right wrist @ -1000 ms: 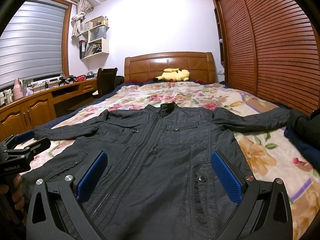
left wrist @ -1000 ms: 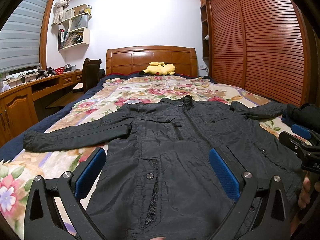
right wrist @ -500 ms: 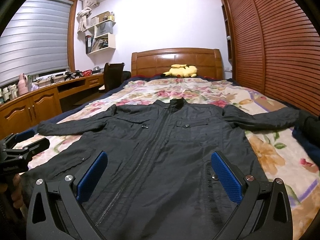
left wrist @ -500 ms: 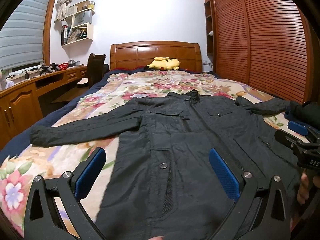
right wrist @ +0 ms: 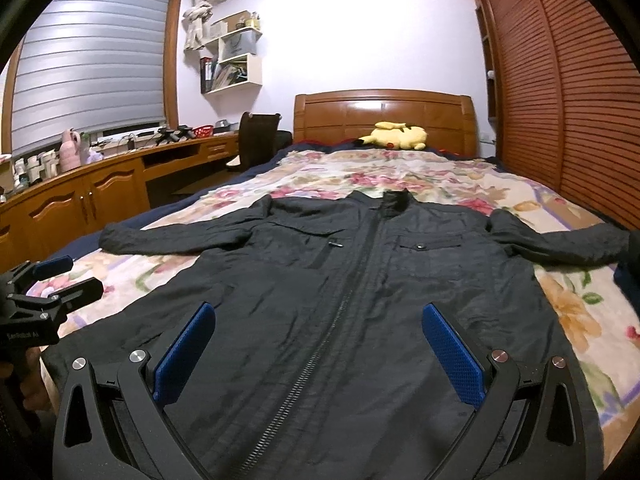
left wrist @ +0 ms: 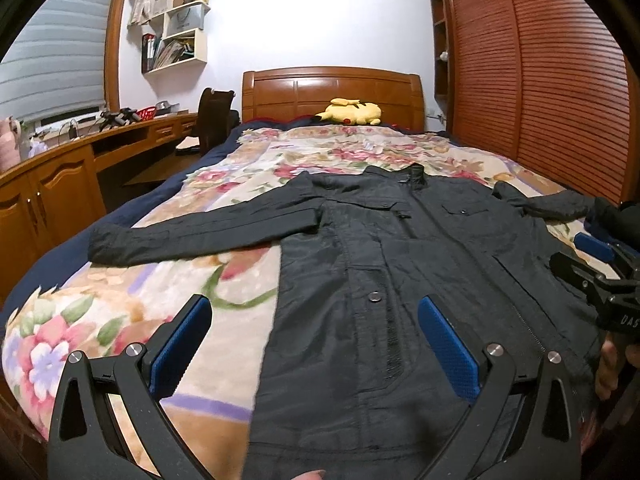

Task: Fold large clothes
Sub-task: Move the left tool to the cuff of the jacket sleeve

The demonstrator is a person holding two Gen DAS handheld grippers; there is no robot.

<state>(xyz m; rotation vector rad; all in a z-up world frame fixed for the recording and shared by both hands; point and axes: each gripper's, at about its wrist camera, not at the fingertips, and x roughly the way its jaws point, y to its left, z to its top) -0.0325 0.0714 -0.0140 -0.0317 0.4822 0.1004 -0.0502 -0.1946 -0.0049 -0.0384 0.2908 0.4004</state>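
A black jacket (left wrist: pixel 400 264) (right wrist: pixel 352 280) lies flat and zipped on the floral bedspread, collar toward the headboard, both sleeves spread out sideways. My left gripper (left wrist: pixel 314 336) hovers open over the jacket's lower left edge, nothing between its blue pads. Over the lower front near the zipper, my right gripper (right wrist: pixel 318 340) stands open and holds nothing. Each gripper shows in the other's view: the right one (left wrist: pixel 592 264) at the far right, the left one (right wrist: pixel 52 280) at the far left.
A yellow plush toy (left wrist: pixel 352 112) rests by the wooden headboard (right wrist: pixel 384 116). A wooden desk (right wrist: pixel 100 184) with a chair runs along the left. Slatted wardrobe doors (left wrist: pixel 540 80) line the right. Dark clothing (left wrist: pixel 624 220) is piled at the bed's right edge.
Both grippers have drifted left and slightly back from the bed, so the jacket sits further right and more bedspread shows on the left. Jaws stay open; the jacket has not moved.
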